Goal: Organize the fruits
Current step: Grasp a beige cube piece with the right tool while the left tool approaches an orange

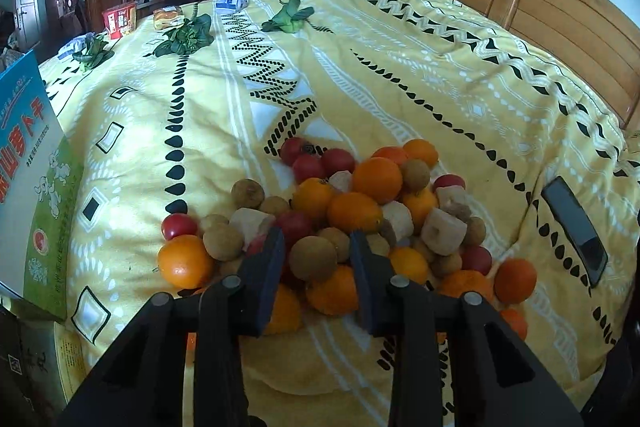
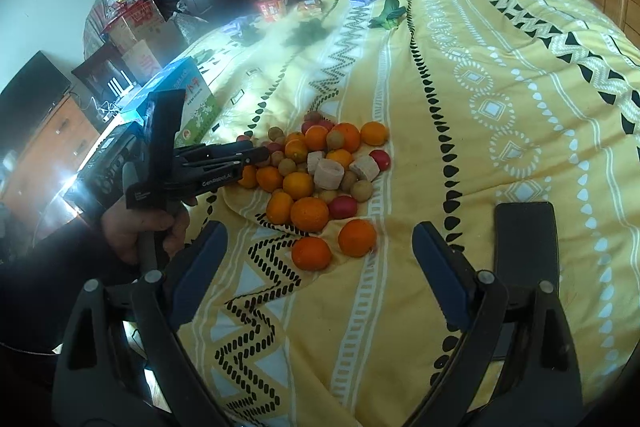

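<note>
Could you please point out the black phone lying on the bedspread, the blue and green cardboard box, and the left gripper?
Black flat phone (image 1: 576,231): left wrist view, middle of its screen.
Blue and green cardboard box (image 1: 28,155): left wrist view, its printed side.
Left gripper (image 1: 316,247): left wrist view, midway between its fingertips.

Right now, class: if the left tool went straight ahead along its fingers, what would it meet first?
Most likely the brown longan, which sits between the open fingers of the left tool at the near edge of the fruit pile. Depth is uncertain; it may already be touching.
</note>
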The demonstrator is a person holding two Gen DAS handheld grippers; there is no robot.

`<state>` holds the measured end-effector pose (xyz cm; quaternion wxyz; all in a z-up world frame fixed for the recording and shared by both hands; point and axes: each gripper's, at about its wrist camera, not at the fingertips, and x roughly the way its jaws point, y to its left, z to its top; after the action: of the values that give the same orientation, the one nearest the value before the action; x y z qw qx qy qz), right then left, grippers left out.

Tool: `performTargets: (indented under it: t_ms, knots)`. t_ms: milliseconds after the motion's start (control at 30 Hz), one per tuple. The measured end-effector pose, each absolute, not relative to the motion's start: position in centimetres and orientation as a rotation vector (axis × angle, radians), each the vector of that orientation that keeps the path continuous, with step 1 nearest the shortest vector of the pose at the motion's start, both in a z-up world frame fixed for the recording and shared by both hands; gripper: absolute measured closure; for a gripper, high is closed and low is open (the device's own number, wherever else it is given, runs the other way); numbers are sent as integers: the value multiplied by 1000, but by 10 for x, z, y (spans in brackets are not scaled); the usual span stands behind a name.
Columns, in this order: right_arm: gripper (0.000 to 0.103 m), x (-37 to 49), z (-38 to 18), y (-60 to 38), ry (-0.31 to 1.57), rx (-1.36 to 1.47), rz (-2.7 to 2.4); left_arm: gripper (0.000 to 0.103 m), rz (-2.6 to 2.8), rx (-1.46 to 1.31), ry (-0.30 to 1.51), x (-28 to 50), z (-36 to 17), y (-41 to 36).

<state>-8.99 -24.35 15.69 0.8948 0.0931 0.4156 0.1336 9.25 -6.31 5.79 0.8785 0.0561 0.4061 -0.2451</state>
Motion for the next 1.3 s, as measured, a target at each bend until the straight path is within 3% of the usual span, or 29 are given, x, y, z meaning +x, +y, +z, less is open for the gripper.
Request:
performTargets:
  t_ms: [100, 167, 267, 300, 400, 600, 867, 1133, 1300]
  knots:
    - [9, -93, 155, -246, 865, 205, 273, 69, -517, 151, 848, 87, 55, -68]
    - [10, -93, 153, -248, 867, 211, 270, 80, -503, 166, 837, 83, 56, -68]
    - [27, -93, 153, -249, 864, 221, 283, 99, -501, 126, 833, 80, 61, -59]
    - [32, -92, 152, -249, 862, 220, 283, 100, -503, 119, 831, 79, 64, -58]
    - [40, -86, 148, -249, 872, 231, 290, 100, -512, 92, 804, 71, 77, -54]
    - [40, -76, 142, -244, 877, 267, 310, 100, -545, 57, 774, 40, 97, -42]
    - [35, -35, 116, -249, 897, 327, 324, 100, -506, -19, 902, 8, 64, -28]
    - [35, 59, 35, -291, 1056, 753, 273, 100, -537, -78, 890, 1, 70, -25]
    - [37, 66, 22, -296, 1073, 860, 268, 99, -462, -111, 872, 14, 70, -9]
